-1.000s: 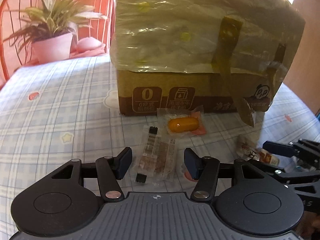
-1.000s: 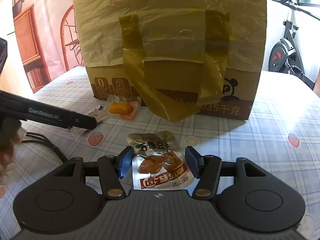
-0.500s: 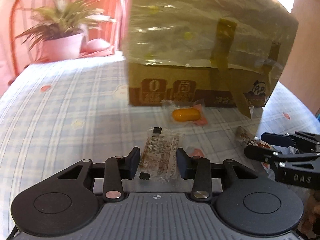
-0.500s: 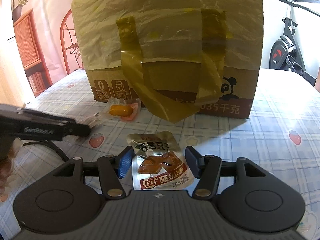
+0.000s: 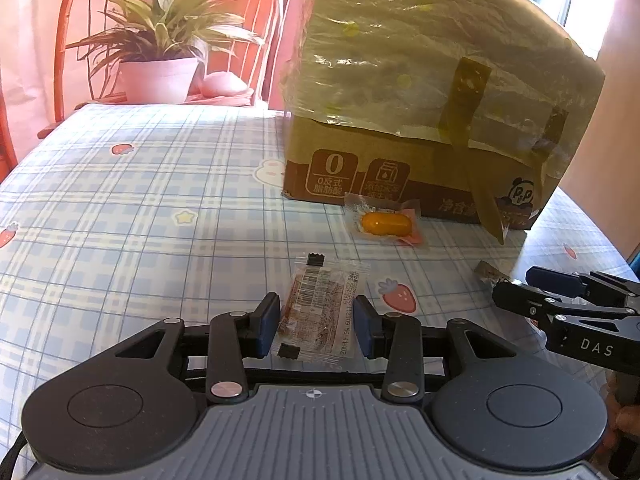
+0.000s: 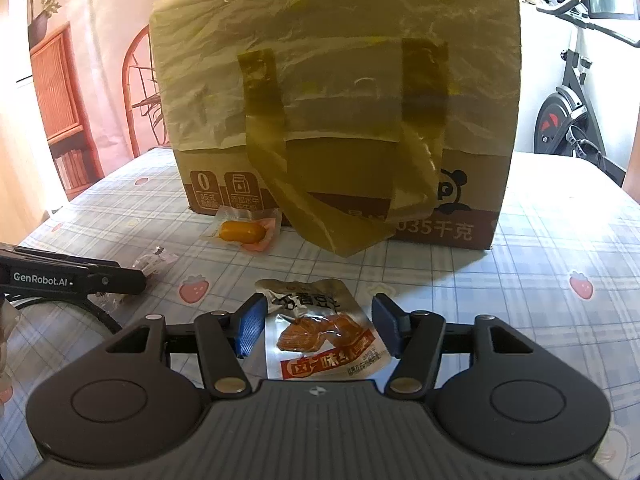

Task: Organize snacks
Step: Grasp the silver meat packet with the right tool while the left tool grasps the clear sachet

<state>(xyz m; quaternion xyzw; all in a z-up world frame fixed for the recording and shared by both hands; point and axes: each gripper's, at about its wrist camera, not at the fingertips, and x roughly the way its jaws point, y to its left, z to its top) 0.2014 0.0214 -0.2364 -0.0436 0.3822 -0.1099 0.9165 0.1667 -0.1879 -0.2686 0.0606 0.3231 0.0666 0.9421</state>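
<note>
A clear-wrapped snack packet with a barcode [image 5: 320,312] lies flat on the checked tabletop [image 5: 140,216], framed by the left gripper [image 5: 316,326], whose fingers sit just beside its edges; whether they touch it is unclear. A silver tofu snack pouch [image 6: 320,336] lies between the spread fingers of the right gripper [image 6: 318,330]. Farther off, an orange wrapped snack [image 5: 386,224] rests against a cardboard box [image 6: 340,184] draped with a yellow plastic bag [image 6: 340,76]
</note>
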